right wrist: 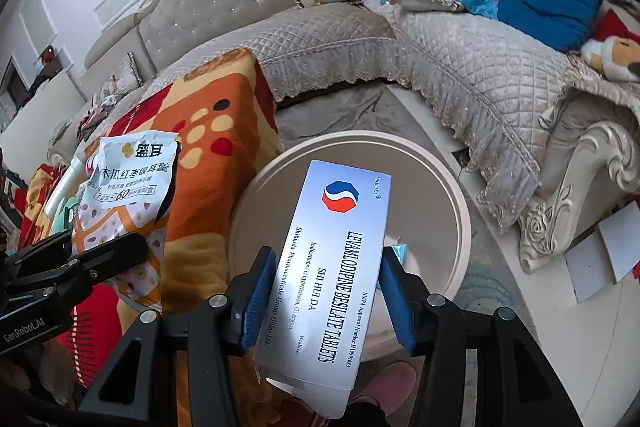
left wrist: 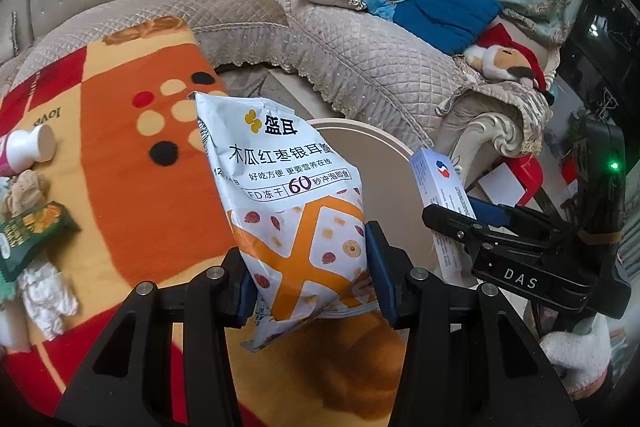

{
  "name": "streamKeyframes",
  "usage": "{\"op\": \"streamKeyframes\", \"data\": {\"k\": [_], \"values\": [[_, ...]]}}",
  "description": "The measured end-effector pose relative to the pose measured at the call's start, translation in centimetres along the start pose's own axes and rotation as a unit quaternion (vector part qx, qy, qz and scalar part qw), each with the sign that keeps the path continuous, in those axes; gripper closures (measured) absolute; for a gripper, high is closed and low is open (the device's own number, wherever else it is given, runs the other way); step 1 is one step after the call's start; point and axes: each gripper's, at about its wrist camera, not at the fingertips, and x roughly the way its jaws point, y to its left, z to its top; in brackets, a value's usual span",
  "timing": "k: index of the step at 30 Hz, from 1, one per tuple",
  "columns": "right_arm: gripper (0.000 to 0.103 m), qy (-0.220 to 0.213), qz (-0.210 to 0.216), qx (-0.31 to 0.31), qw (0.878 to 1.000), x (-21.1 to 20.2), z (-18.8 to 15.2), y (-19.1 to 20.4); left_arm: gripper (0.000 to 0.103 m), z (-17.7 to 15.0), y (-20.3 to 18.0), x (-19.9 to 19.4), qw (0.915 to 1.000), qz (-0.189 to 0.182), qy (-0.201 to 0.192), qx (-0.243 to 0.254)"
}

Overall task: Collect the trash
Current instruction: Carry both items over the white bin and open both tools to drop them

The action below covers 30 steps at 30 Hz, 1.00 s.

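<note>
A torn white and orange foil snack pouch (left wrist: pixel 288 195) is clamped by the left gripper (left wrist: pixel 312 283) at the edge of the orange patterned blanket-covered table (left wrist: pixel 120 187). A white cardboard tablet box (right wrist: pixel 332 267) is gripped by the right gripper (right wrist: pixel 328 299) above the round beige plastic bin (right wrist: pixel 460 211).

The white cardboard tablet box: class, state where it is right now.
The white cardboard tablet box sits clamped between the right gripper's blue fingers, over the round beige bin, with the white snack pouch to its left in the right wrist view.
</note>
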Motion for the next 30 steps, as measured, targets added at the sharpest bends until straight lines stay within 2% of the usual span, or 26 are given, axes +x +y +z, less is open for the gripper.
{"op": "streamKeyframes", "data": {"k": [8,14,16,18,20,30], "values": [[0.053,0.004,-0.002,0.021,1.000,1.2,0.2,-1.5,0.057,0.3,0.0,1.4,1.0000,-0.001,0.004,-0.005],[0.052,0.009,0.000,0.033,0.999,2.1,0.2,-2.1,0.053,0.4,-0.3,1.8,1.0000,-0.008,0.001,0.000],[0.048,0.008,0.002,0.038,0.999,2.3,0.2,-2.2,0.050,0.4,-0.2,2.1,0.9999,-0.012,0.003,0.000],[0.037,0.005,0.002,0.046,0.999,2.3,0.2,-2.5,0.047,0.3,-0.3,2.2,0.9999,-0.017,0.003,0.001],[0.032,0.004,-0.001,0.050,0.999,2.4,0.2,-2.7,0.041,0.3,-0.2,2.3,0.9997,-0.024,0.004,0.000],[0.032,0.010,-0.001,0.051,0.999,2.1,-0.1,-2.6,0.040,0.1,0.0,2.0,0.9996,-0.026,0.005,-0.003]]}}
